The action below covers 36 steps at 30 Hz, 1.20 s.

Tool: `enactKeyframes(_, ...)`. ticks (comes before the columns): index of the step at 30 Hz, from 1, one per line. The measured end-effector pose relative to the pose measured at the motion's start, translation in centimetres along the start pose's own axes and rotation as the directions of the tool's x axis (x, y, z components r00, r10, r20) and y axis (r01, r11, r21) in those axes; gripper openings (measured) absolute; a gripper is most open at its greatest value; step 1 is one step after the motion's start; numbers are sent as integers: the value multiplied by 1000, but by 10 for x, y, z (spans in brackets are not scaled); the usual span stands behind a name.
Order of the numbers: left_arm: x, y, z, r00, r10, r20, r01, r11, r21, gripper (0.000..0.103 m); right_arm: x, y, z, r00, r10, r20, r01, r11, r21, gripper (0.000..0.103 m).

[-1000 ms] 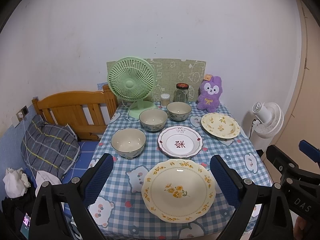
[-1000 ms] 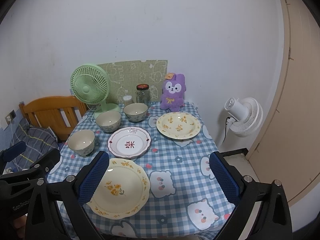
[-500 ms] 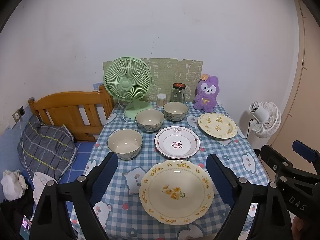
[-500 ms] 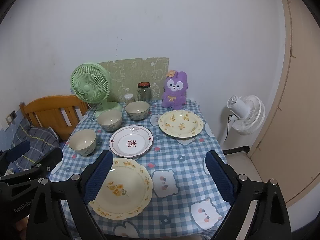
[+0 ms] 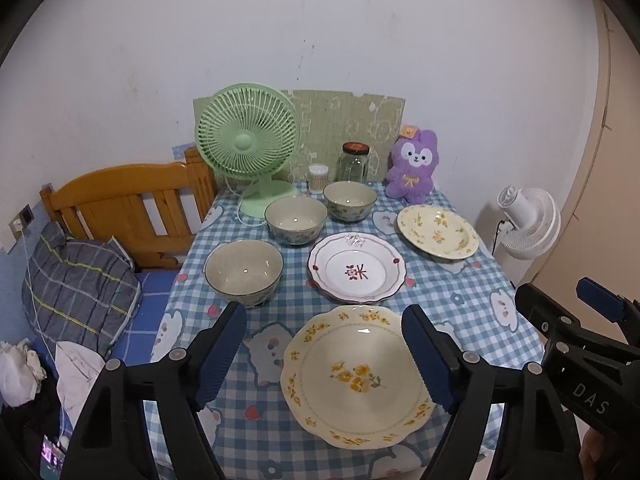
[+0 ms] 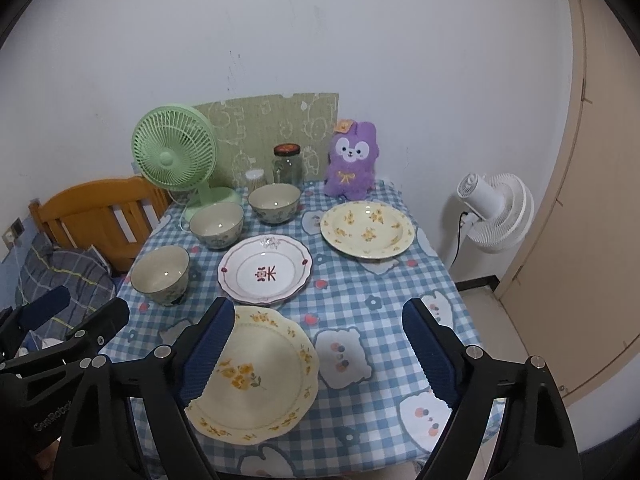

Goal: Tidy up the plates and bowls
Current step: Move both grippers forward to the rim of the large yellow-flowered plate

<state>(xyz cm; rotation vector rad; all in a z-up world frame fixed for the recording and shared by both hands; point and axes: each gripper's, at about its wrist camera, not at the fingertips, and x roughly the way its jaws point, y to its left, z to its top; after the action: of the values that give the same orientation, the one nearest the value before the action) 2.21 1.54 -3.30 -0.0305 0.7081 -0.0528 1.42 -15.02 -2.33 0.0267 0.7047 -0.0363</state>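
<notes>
Soft, even indoor light fills both views; shadows under the dishes are faint. Small glare spots sit on the near yellow plate [image 5: 360, 372] and inside the bowls (tiny white highlights). Fisheye bending curves the wall, with black vignetting in the corners. Focus is sharp.

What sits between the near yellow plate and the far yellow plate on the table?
The white plate with a red motif lies between the near yellow plate and the far yellow plate, touching neither. Both wrist views show it.

We are in a home bedroom: beside the checked tabletop [image 5: 448, 292] stands a wooden bed frame [image 5: 120, 204]; a plush rabbit [image 5: 412, 168] sits on it.
</notes>
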Motion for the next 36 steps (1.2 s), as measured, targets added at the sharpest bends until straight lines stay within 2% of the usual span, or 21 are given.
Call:
enactKeyframes(14,59,9,-23,991,16,-131,-16,1000,0,79,67,13,-23,992,14,-122,-15,1000,-9,86)
enactKeyframes(22,104,15,-38,977,59,-206,-63,998,-14,76,114,15,-36,979,43,-201,-45,999,-5,83)
enactKeyframes(27,124,14,-48,972,60,-226,-63,998,-7,74,141,15,-43,973,42,-226,-43,999,-3,82)
enactKeyframes(33,149,19,-63,955,70,-288,-86,995,-45,70,164,18,-55,963,45,-267,-51,999,-17,81)
enactKeyframes(36,159,21,-67,950,89,-299,-104,994,-33,70,174,19,-60,957,44,-286,-50,999,-12,81)
